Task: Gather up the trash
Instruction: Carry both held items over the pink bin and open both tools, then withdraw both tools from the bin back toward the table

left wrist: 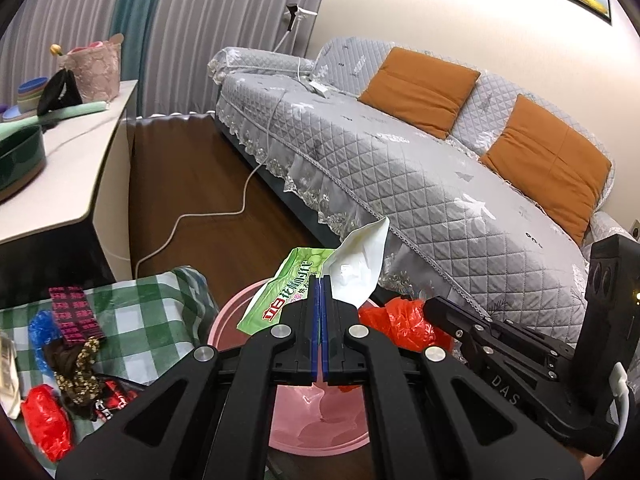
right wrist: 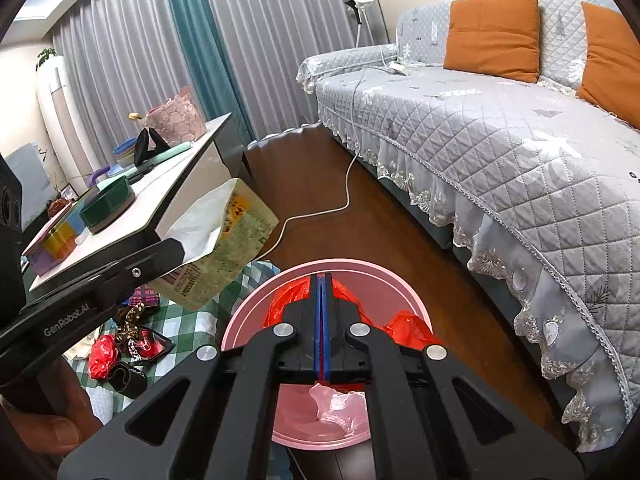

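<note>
My left gripper (left wrist: 321, 280) is shut on a green and white snack wrapper (left wrist: 288, 296) and holds it above the pink bin (left wrist: 228, 320). The wrapper also shows in the right wrist view (right wrist: 224, 240), held by the left gripper's black body. My right gripper (right wrist: 321, 278) is shut on a red plastic bag (right wrist: 408, 328) over the pink bin (right wrist: 360, 268). The red bag also shows in the left wrist view (left wrist: 404, 320). More trash lies on the green checked cloth (left wrist: 140, 316): a red bag (left wrist: 46, 424), a blue bag (left wrist: 40, 324) and a pink patterned packet (left wrist: 74, 316).
A grey quilted sofa (left wrist: 400, 152) with orange cushions (left wrist: 416, 80) stands to the right. A white cable (left wrist: 208, 216) runs across the wooden floor. A white table (left wrist: 68, 168) with a green tray and a basket stands to the left.
</note>
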`<state>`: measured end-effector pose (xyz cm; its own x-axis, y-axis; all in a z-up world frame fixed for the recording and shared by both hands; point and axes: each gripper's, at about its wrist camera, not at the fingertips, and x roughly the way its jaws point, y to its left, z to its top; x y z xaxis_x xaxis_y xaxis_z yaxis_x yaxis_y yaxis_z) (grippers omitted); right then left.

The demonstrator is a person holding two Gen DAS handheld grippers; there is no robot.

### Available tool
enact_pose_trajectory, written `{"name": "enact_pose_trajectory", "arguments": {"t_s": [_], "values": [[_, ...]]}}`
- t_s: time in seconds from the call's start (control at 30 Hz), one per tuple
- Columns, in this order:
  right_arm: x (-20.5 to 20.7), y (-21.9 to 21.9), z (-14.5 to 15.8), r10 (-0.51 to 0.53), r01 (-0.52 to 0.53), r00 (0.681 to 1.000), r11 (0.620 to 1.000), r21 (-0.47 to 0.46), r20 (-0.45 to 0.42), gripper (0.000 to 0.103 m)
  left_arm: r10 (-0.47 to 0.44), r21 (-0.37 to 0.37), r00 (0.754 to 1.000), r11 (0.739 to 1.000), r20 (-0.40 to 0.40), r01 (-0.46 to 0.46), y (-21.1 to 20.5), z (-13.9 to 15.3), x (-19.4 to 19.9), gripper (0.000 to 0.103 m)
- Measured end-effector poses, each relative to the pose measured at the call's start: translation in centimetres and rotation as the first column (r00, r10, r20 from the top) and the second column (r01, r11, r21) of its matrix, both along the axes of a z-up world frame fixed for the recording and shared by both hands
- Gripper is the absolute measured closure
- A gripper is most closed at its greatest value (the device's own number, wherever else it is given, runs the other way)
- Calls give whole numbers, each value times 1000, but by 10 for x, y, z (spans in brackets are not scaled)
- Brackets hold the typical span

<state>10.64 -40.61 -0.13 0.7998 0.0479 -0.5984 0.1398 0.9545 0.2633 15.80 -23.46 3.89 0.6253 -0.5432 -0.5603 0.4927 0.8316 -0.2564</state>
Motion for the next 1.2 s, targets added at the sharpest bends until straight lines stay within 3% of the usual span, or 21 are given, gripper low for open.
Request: {"name": "enact_pose_trajectory", "arguments": {"t_s": [0.1,0.17,0.2,0.27,0.4,0.6,0.67,0.97,1.2], "values": [[3,0,-2,-20,20,1000,1000,-3,-22,91,-1,6,1000,1000,-13,1,0,-1,3,102],[3,-2,-3,-34,34,999,999,6,-23,54,2,16,1000,1000,-15,-2,-1,-2,6,94],[2,-3,-2,-50,50,999,999,0,-19,48,9,20,1000,1000,-11,-9,0,0,5,89],[0,-2,-1,-59,59,998,998,-10,-10,46,22,23,1000,1000,-2,-22,3,1,3,64],[-1,-1,4,-60,60,998,998,-18,-6,44,49,22,999,999,9,-50,9,8,0,56],[-7,-2,13,-78,78,997,997,-10,9,28,104,34,994,994,19,-105,25,20,-12,38],[-10,0,17,-78,78,997,997,-11,18,24,132,45,991,990,26,-133,31,23,-17,27],[-23,13,35,-46,46,998,999,-6,51,19,282,61,959,957,8,-282,73,36,-40,9],[-34,29,46,-8,10,997,1000,-18,70,19,369,102,929,924,18,-369,98,44,-62,8]]}}
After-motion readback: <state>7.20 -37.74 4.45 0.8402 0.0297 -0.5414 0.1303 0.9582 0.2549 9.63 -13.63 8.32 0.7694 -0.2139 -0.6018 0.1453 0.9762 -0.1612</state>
